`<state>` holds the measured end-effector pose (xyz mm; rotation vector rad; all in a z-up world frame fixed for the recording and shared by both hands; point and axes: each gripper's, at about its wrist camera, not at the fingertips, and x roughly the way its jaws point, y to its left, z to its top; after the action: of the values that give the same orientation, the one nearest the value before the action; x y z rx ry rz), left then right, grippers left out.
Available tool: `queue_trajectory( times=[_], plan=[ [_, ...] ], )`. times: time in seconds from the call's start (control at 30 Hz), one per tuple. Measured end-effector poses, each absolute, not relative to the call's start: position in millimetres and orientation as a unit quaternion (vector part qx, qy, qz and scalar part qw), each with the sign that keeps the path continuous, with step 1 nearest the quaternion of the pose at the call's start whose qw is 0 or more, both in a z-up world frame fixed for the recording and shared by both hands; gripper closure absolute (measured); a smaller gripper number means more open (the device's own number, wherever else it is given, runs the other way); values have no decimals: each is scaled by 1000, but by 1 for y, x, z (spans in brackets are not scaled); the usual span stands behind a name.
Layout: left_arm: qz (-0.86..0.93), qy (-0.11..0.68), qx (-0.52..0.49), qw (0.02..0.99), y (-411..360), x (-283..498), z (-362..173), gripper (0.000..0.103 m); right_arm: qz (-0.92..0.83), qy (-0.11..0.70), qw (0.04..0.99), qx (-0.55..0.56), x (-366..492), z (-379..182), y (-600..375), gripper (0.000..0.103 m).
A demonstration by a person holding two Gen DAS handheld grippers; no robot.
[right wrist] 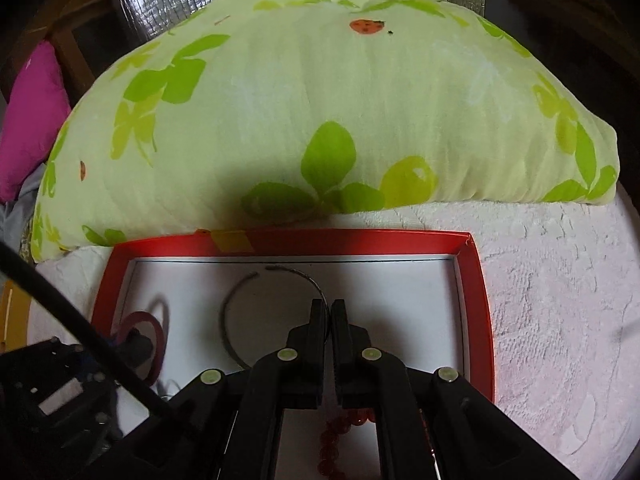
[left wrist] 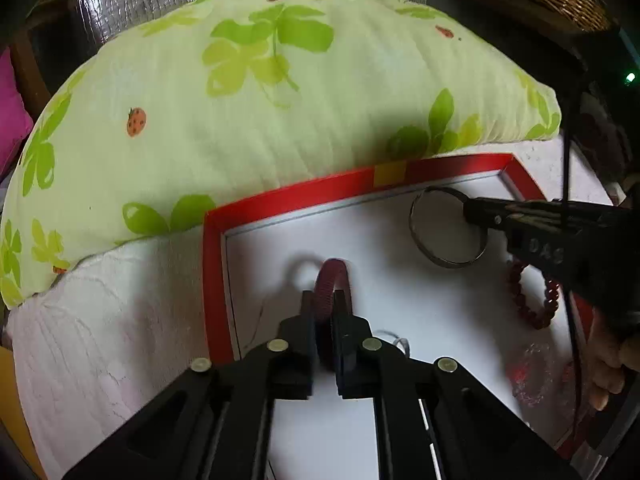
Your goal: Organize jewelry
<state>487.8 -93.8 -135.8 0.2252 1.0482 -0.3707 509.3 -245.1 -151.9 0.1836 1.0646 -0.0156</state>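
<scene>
A shallow red-rimmed box (left wrist: 212, 264) (right wrist: 476, 300) with a white floor lies on the bed. My left gripper (left wrist: 324, 294) (right wrist: 136, 340) is shut on a maroon band bracelet (left wrist: 332, 276) (right wrist: 138, 316), which stands on edge just above the box floor at its left side. My right gripper (right wrist: 329, 304) (left wrist: 468, 208) is shut on the rim of a thin open metal bangle (right wrist: 228, 312) (left wrist: 448, 263) over the back of the box. A red bead bracelet (left wrist: 516, 292) (right wrist: 336, 428) lies on the box floor under the right gripper.
A green leaf-print pillow (left wrist: 280, 100) (right wrist: 360, 100) presses against the box's far rim. White textured cloth (left wrist: 100, 320) (right wrist: 560, 300) surrounds the box. A small silver piece (left wrist: 400, 344) and a clear bag with red contents (left wrist: 532, 372) lie in the box. A hand (left wrist: 608, 364) grips the right tool.
</scene>
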Motion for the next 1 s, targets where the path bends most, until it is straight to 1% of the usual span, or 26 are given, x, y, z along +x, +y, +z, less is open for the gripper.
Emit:
queue_trajectory(
  times=[0.03, 0.07, 0.1, 0.13, 0.2, 0.27, 0.33, 0.4, 0.53, 0.67, 0.73, 0.83, 0.87, 0.9, 0.97, 1.0],
  plan=[
    [-176, 499, 103, 842, -94, 489, -137, 87, -3, 507, 857, 96, 509, -152, -246, 96],
    [-175, 500, 100, 842, -93, 489, -137, 74, 0, 507, 856, 106, 509, -151, -248, 96],
    [-169, 497, 98, 845, -91, 489, -135, 55, 0, 506, 855, 113, 509, -150, -251, 94],
    [-165, 492, 96, 849, -87, 487, -132, 46, 1, 505, 855, 122, 508, -148, -255, 90],
    [-161, 480, 95, 857, -81, 479, -122, 46, 7, 496, 858, 135, 499, -142, -262, 89],
    [-161, 465, 88, 866, -74, 467, -107, 45, 18, 464, 873, 150, 481, -124, -272, 89],
    [-150, 443, 87, 880, -69, 445, -89, 33, 16, 447, 881, 154, 464, -109, -281, 89],
    [-138, 422, 95, 891, -67, 421, -74, 28, 14, 431, 891, 140, 443, -93, -286, 89],
    [-113, 397, 115, 904, -64, 360, -55, 25, 21, 409, 907, 101, 387, -64, -281, 87],
    [-98, 369, 119, 916, -57, 299, -42, 21, 23, 388, 918, 76, 319, -45, -280, 73],
    [-91, 359, 106, 923, -51, 267, -36, 16, 22, 383, 921, 68, 286, -43, -274, 71],
    [-95, 354, 95, 926, -44, 229, -31, 15, 18, 374, 926, 53, 236, -39, -264, 70],
    [-88, 354, 88, 927, -42, 214, -31, 15, 16, 370, 928, 50, 219, -36, -260, 68],
    [-83, 356, 82, 927, -40, 202, -31, 15, 14, 367, 929, 49, 207, -36, -256, 65],
    [-83, 362, 77, 925, -37, 179, -31, 15, 3, 355, 933, 52, 177, -31, -248, 42],
    [-77, 363, 77, 925, -36, 167, -30, 15, 1, 347, 936, 54, 165, -28, -245, 41]
  ],
)
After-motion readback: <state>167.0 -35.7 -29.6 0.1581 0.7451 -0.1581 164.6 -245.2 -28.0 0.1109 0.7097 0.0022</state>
